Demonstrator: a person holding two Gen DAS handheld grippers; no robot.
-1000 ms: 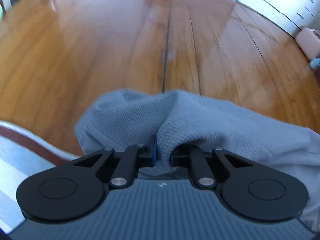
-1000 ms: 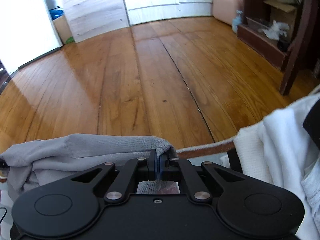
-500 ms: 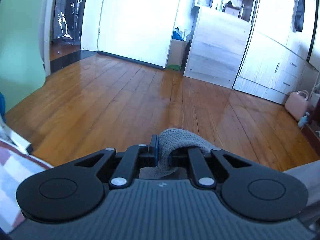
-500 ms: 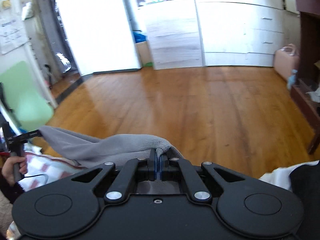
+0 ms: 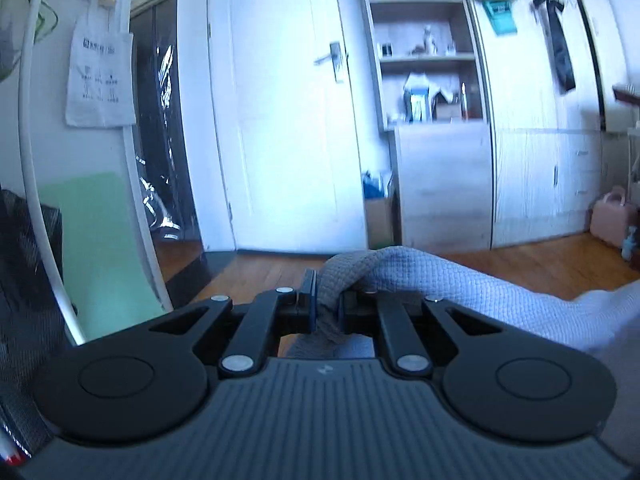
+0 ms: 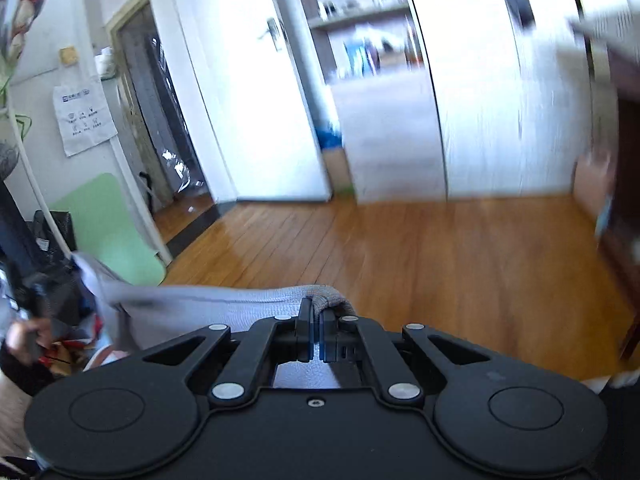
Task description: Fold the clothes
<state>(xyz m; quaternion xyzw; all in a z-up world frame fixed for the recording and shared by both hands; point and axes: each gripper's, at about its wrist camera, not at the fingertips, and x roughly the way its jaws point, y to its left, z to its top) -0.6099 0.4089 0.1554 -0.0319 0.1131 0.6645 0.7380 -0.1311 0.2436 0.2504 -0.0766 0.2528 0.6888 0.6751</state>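
Observation:
A grey knitted garment (image 5: 460, 280) is held up in the air by both grippers. My left gripper (image 5: 326, 304) is shut on a bunched edge of it, and the cloth trails off to the right of that view. My right gripper (image 6: 318, 320) is shut on another edge of the grey garment (image 6: 208, 300), which stretches left towards a person's hand (image 6: 22, 334) holding the other gripper at the far left. Most of the garment hangs below both cameras, out of sight.
A wooden floor (image 6: 440, 264) spreads ahead. A white door (image 5: 288, 120), open shelves (image 5: 424, 52) and pale wardrobes (image 5: 540, 160) line the far wall. A green panel (image 5: 100, 248) and a white pole (image 5: 28, 140) stand at the left. A pink case (image 5: 612, 216) sits at the right.
Both grippers have risen with the grey garment and tilted up, so the views swing from the floor to the far wall. The cloth is pulled out between them.

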